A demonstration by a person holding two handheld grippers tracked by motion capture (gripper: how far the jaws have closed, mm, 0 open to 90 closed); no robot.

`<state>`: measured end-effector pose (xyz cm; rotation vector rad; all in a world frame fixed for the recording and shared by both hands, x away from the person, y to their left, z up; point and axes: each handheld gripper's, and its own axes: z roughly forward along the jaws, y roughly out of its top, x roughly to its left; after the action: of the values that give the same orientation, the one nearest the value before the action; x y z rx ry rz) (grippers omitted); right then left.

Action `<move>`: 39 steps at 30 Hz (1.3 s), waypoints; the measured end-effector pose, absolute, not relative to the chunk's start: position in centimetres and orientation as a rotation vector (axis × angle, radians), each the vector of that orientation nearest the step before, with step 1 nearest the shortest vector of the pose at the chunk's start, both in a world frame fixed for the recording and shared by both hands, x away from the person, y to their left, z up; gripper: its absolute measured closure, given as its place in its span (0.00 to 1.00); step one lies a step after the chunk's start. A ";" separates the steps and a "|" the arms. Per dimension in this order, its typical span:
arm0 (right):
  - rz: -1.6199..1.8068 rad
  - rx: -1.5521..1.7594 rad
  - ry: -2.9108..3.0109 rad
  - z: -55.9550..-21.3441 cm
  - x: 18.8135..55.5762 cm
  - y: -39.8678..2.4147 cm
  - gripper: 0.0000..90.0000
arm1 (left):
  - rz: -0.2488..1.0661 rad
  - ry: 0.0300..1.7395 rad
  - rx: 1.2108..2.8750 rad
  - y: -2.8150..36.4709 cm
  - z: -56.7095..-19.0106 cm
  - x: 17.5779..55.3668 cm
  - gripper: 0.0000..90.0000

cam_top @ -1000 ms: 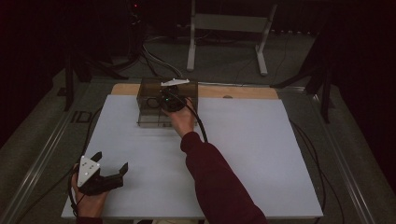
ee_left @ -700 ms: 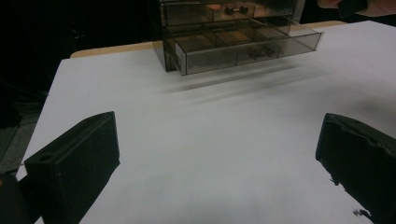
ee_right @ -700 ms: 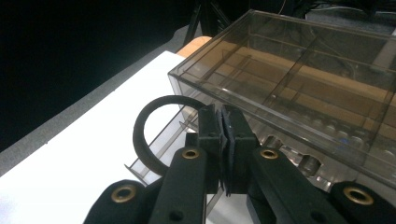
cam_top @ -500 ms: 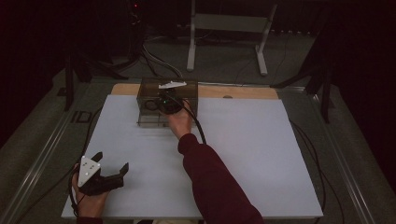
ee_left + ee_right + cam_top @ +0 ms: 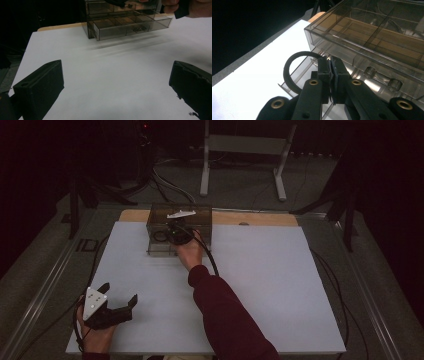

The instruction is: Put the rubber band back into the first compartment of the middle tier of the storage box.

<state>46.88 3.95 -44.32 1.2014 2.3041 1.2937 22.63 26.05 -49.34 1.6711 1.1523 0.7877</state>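
Overhead, dim room; white table (image 5: 260, 285), left claw (image 5: 120, 304) released, right claw (image 5: 331, 75) clenched (ring (image 5: 292, 65)).

Smoky transparent drawer box (image 5: 165, 222), black ring (image 5: 289, 72), white tabletop (image 5: 260, 285)

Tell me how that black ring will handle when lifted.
The ring looks thin, probably light and rubbery, so it may flex. The right gripper pinches its edge, so it could swing. Round, it might roll if dropped beside the drawer.
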 end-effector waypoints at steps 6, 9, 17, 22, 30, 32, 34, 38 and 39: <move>1.297 1.197 2.307 -44.4 46.8 4.2 0.98 | 0.789 1.152 1.670 26.1 -49.3 22.6 0.00; 1.302 1.194 2.317 -44.7 46.9 4.4 0.78 | 0.788 1.153 1.671 26.1 -49.3 22.6 0.00; 1.334 1.294 2.281 -44.9 47.1 3.8 0.34 | 0.789 1.150 1.676 26.0 -49.3 22.6 0.00; 1.330 1.288 2.259 -44.3 46.8 3.1 0.28 | 0.792 1.148 1.683 25.9 -49.4 22.6 0.00; 1.274 1.254 2.217 -43.2 46.0 0.8 0.20 | 0.801 1.144 1.701 25.8 -49.5 22.8 0.00; 1.257 1.242 2.212 -43.0 45.8 0.0 0.18 | 0.804 1.145 1.704 25.7 -49.5 22.8 0.00; 1.256 1.241 2.213 -42.9 45.7 -0.5 0.18 | 0.807 1.145 1.708 25.7 -49.5 22.8 0.00; 1.237 1.238 2.218 -42.9 44.7 -2.7 0.16 | 0.809 1.144 1.716 25.6 -49.5 22.9 0.00; 1.237 1.238 2.218 -42.9 44.7 -2.7 0.16 | 0.809 1.144 1.716 25.6 -49.5 22.9 0.00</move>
<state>44.73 -2.73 -42.89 1.2382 2.2179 1.2373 22.85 25.59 -49.51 1.7158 1.1436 0.8094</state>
